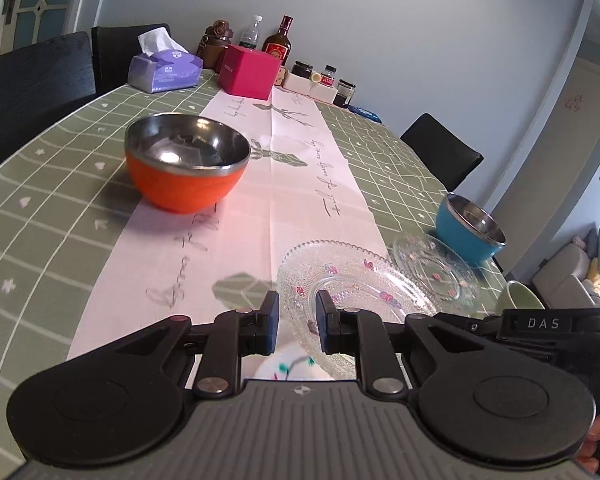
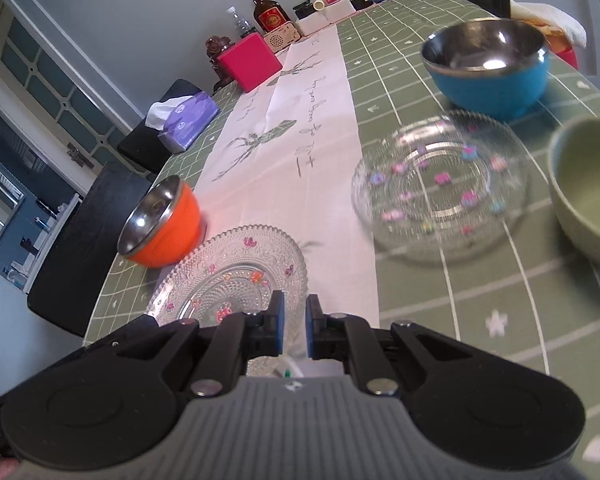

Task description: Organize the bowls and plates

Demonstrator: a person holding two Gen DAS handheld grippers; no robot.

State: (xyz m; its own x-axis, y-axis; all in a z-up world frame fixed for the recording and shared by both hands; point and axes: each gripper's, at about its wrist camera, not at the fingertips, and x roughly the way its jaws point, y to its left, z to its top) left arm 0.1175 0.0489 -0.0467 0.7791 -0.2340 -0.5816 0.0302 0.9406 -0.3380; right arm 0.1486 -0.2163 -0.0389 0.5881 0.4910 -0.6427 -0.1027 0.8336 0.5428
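Observation:
A beaded glass plate (image 1: 352, 280) lies on the white runner right in front of my left gripper (image 1: 297, 322), whose jaws stand apart around its near rim. A white plate (image 1: 290, 368) peeks out under it. The same glass plate shows in the right wrist view (image 2: 236, 276), with my right gripper (image 2: 294, 328) at its right near rim, jaws narrowly apart and empty. A second glass plate (image 1: 436, 268) (image 2: 440, 184), an orange bowl (image 1: 186, 160) (image 2: 162, 224), a blue bowl (image 1: 470, 228) (image 2: 488, 68) and a green bowl (image 1: 518, 300) (image 2: 588, 188) sit around.
At the far end stand a pink box (image 1: 249, 72), a tissue pack (image 1: 165, 68), bottles (image 1: 278, 40) and jars (image 1: 328, 80). Black chairs (image 1: 440, 152) flank the green checked tablecloth (image 1: 40, 208). The right table edge runs close to the blue and green bowls.

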